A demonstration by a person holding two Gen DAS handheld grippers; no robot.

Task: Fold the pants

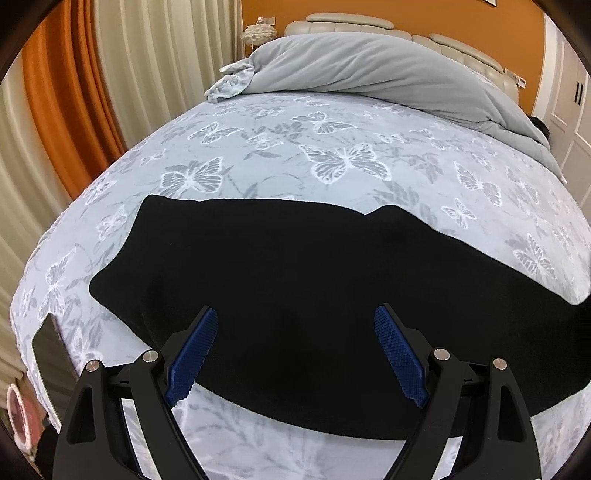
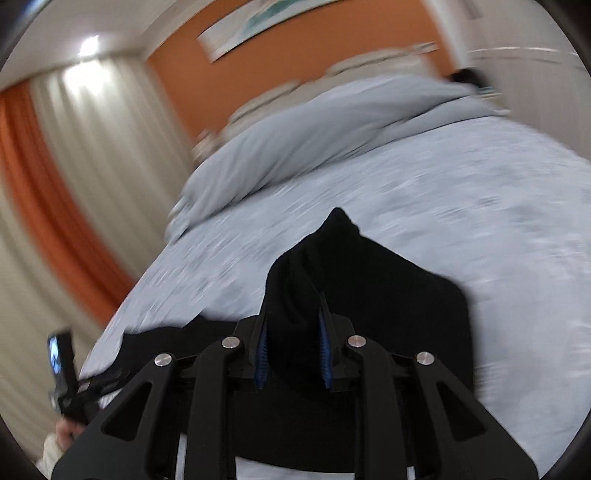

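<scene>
Black pants (image 1: pixel 295 273) lie spread across the butterfly-print bed sheet (image 1: pixel 332 147) in the left wrist view. My left gripper (image 1: pixel 295 314) hovers over their near edge, open, its blue pads (image 1: pixel 194 354) wide apart with nothing pinched. In the blurred right wrist view, my right gripper (image 2: pixel 293 302) is shut on a bunched fold of the black pants (image 2: pixel 314 258). The cloth sticks up in a peak between its blue pads (image 2: pixel 325 354) and drapes down to the bed. Part of the other gripper (image 2: pixel 88 384) and a hand show at the lower left.
A rolled grey duvet (image 1: pixel 369 66) lies along the head of the bed, below a padded headboard (image 1: pixel 351 24). Orange and cream curtains (image 1: pixel 74 92) hang on the left. A dark phone-like object (image 1: pixel 50 350) sits at the bed's left edge.
</scene>
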